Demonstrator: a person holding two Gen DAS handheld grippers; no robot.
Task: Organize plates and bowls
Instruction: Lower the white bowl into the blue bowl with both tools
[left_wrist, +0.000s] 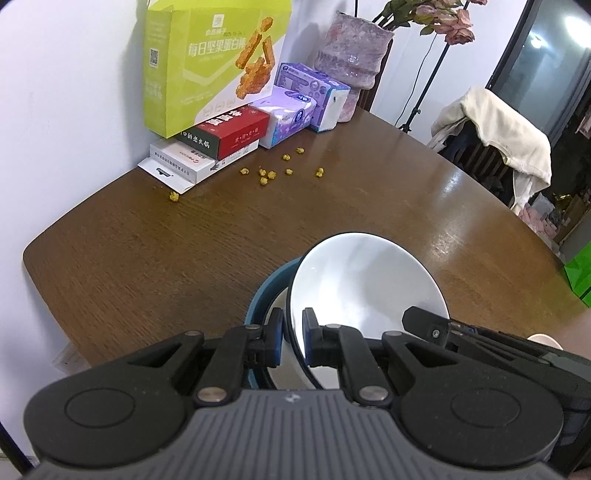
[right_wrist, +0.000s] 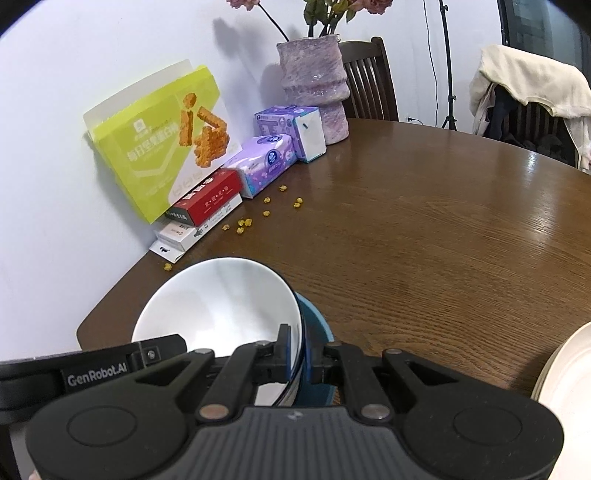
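the left gripper (left_wrist: 293, 334) is clamped on one side of the white bowl's (left_wrist: 365, 280) rim, and the right gripper (right_wrist: 300, 356) pinches the opposite side, so the bowl hangs tilted between them, over and partly inside the blue bowl (left_wrist: 266, 291), near the table (left_wrist: 147, 258) edge closest to the cameras. a plate (right_wrist: 569, 373) lies just right of the bowls. risk: both grips are thin pinches on glossy, smooth glaze; uneven lowering could let the rim slip or knock the blue bowl's edge. the white bowl is round, deep and shiny; the table is dark wood with visible grain.
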